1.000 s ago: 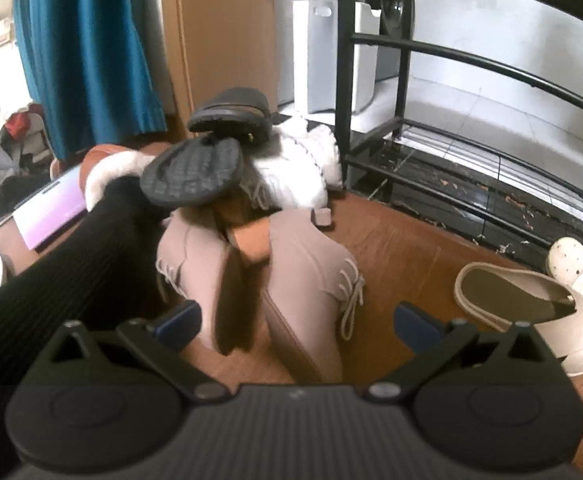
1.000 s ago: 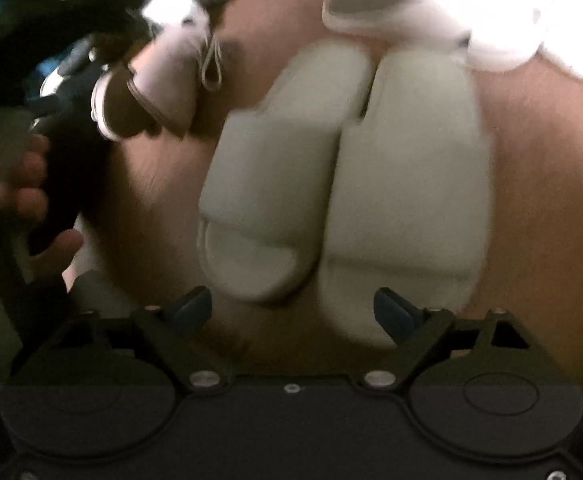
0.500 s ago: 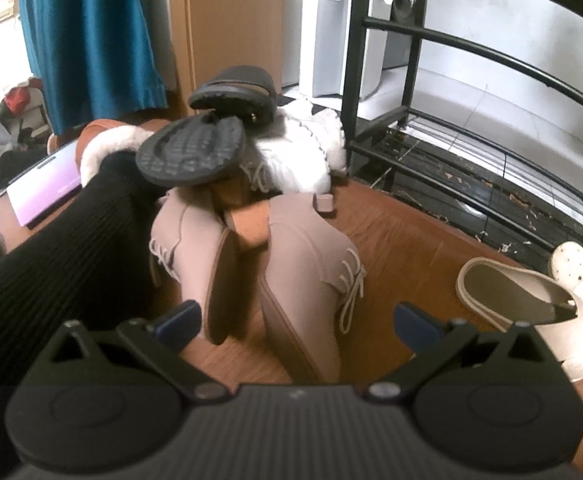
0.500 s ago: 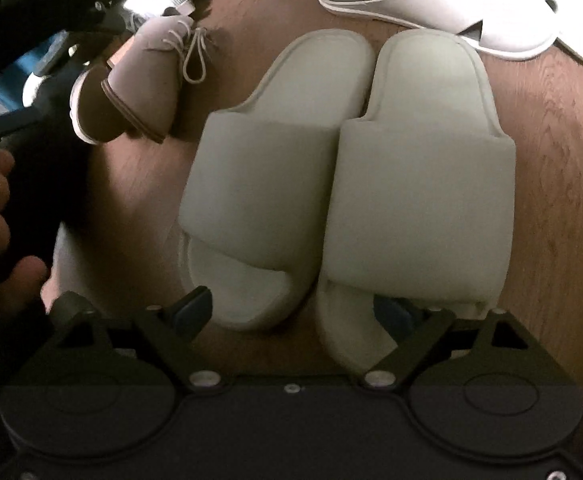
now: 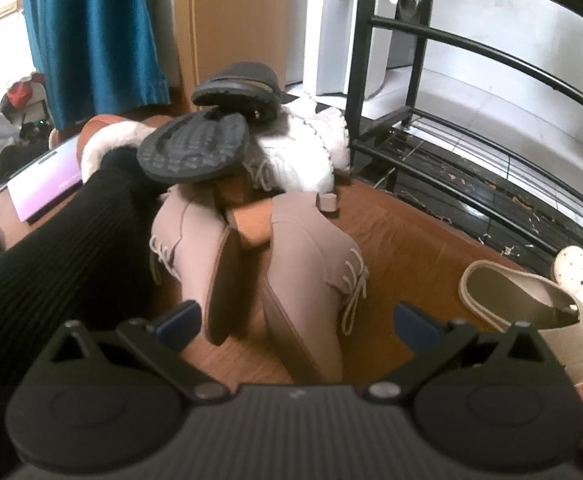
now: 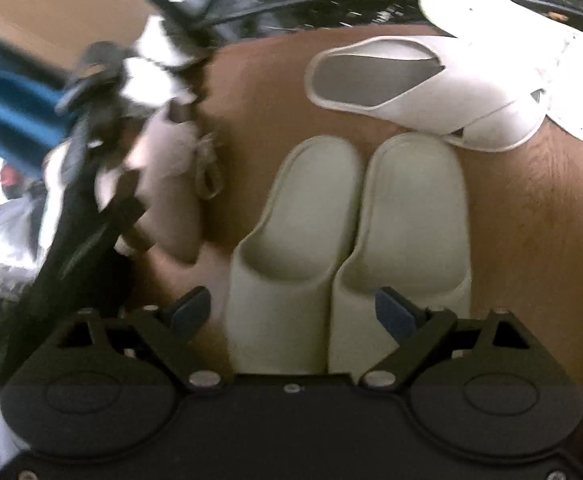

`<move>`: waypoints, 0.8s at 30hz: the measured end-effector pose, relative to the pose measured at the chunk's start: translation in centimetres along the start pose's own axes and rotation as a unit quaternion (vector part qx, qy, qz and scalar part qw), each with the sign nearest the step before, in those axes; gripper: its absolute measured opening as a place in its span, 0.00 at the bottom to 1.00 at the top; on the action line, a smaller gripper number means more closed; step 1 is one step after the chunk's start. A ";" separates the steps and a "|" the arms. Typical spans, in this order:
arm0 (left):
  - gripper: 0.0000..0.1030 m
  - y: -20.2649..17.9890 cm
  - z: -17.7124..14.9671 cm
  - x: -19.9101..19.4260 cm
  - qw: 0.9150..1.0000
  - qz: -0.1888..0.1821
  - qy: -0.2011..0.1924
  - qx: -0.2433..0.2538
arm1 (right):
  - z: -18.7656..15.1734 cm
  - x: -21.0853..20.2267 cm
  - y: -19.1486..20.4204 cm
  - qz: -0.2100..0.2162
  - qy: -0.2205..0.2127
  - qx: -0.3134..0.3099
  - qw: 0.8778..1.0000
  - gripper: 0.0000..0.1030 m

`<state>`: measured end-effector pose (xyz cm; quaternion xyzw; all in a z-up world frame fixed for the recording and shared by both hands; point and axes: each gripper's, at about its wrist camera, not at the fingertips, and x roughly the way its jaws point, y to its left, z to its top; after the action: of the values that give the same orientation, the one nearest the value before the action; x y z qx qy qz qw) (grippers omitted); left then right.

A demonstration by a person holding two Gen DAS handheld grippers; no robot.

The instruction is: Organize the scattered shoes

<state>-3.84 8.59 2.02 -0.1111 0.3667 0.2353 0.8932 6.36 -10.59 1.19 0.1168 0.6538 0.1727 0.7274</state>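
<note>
In the left wrist view, two beige lace-up ankle boots (image 5: 311,264) lie on their sides on the brown floor, right in front of my open, empty left gripper (image 5: 297,320). Behind them lie two dark sandals (image 5: 195,148) and a white fluffy boot (image 5: 311,152). In the right wrist view, a pair of pale green slippers (image 6: 347,240) lies side by side, heels between the fingers of my open right gripper (image 6: 293,306). A white cross-strap slipper (image 6: 423,92) lies beyond them. One beige boot (image 6: 171,200) shows at the left.
A black metal shoe rack (image 5: 471,120) stands at the right on dark tiles. A white cross-strap slipper (image 5: 531,312) and a white clog (image 5: 575,268) lie near it. A black-sleeved arm (image 5: 43,264) crosses the left side. A blue curtain (image 5: 95,32) hangs behind.
The right gripper has tilted up and moved forward over the green slippers, so their heels now sit between its fingers. The left gripper has crept slightly closer to the beige boots.
</note>
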 end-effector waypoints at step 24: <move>0.99 0.3 0.5 0.4 1.000 -0.016 0.007 -0.018 | 1.0 7.6 1.4 -0.119 0.065 -0.001 0.991 0.18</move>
<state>-3.49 9.17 2.09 -0.1343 0.3667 0.2265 0.8923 7.89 -6.19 -5.10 0.0261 0.7090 0.0931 0.6985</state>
